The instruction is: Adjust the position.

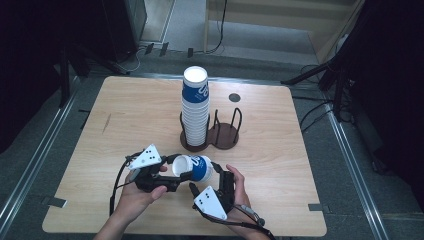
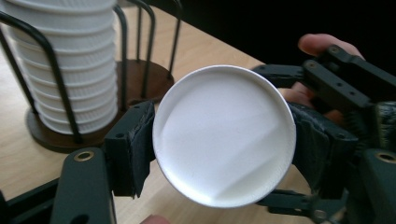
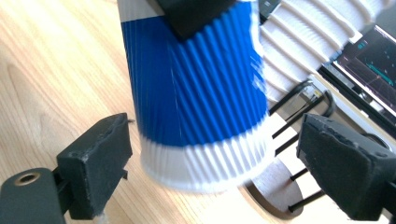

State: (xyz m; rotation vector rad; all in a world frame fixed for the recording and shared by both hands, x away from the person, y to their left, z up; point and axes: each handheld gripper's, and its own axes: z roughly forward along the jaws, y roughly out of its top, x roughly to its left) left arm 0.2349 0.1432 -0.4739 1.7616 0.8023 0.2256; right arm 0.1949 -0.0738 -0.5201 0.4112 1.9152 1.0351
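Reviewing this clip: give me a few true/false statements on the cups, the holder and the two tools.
1. The left tool clamps the loose cup. True.
2. The right tool presses on that cup. False: its pads stand apart from the cup's base end.
3. The cup stack lies on the table. False: it stands upright in the holder.
4. The holder's second slot is empty. True.
5. The loose cup is red. False: blue and white.
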